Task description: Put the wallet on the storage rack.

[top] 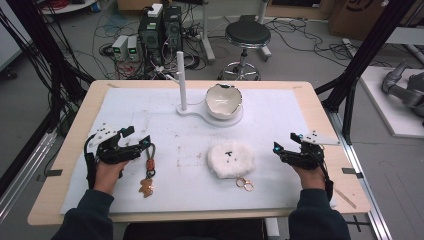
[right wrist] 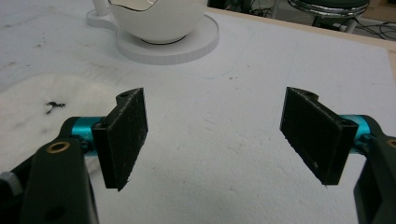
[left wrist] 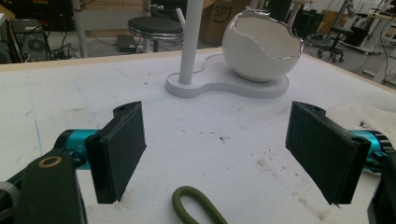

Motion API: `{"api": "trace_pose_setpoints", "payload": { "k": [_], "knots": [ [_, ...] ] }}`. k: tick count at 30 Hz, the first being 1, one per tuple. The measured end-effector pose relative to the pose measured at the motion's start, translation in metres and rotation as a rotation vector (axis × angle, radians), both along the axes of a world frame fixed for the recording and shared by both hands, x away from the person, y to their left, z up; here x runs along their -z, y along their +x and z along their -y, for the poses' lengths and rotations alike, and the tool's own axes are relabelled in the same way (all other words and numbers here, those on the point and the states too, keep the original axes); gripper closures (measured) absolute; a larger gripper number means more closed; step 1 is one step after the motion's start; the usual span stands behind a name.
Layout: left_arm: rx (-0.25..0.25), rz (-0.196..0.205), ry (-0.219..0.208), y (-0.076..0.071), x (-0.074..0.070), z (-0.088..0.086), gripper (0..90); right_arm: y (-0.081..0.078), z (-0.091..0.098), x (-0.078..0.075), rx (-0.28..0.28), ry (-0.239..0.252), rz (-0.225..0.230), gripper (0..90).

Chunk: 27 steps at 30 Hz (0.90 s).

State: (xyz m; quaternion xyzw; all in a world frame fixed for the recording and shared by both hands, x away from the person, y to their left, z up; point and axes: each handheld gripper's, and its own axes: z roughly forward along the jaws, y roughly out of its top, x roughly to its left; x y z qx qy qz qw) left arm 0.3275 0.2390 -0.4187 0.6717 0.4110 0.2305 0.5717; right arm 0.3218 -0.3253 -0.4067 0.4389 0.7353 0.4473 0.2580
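Presently, left gripper (top: 141, 145): jaws held wide, empty, beside corded keychain (top: 148, 172) for pickup.
Right gripper (top: 283, 148): jaws wide, empty, near fluffy keychain (top: 230, 160).

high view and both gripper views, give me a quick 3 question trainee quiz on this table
1. True or false: the left gripper holds the keychain with the green loop.
2. What lies nearer the right gripper? A) the fluffy white keychain B) the white post C) the egg-shaped bowl
3. What does the egg-shaped bowl stand on?

Key
1. False: the jaws stand open, and the loop lies on the table just in front of them.
2. A
3. The round end of the white stand, beside the post.
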Motion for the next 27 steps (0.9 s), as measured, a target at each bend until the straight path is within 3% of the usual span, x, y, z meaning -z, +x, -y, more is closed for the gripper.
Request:
{"api": "trace_pose_setpoints", "payload": {
  "k": [8,12,15,16,19,22,27],
  "knots": [
    [0.025,-0.01,0.01,0.0,0.002,0.013,20.1,-0.001,-0.003,0.001,-0.012,0.006,-0.007,23.4],
    [0.034,-0.015,0.017,0.0,0.002,0.017,20.3,0.002,-0.011,0.002,-0.045,0.008,-0.026,23.5],
    [0.03,-0.01,0.014,-0.001,0.001,0.016,20.3,0.003,-0.02,0.004,-0.082,0.01,-0.067,23.4],
    [0.03,-0.007,0.014,-0.001,0.001,0.016,20.3,0.003,-0.028,0.006,-0.111,0.004,-0.1,23.4],
    [0.034,-0.008,0.016,-0.001,0.001,0.016,20.5,0.004,-0.035,0.008,-0.138,0.004,-0.106,23.7],
    [0.044,-0.007,0.022,-0.001,0.001,0.019,20.7,0.006,-0.049,0.014,-0.182,0.023,-0.144,24.9],
    [0.063,-0.007,0.039,-0.005,0.002,0.022,21.2,0.01,-0.065,0.018,-0.215,-0.02,-0.179,25.7]
  ]
}}
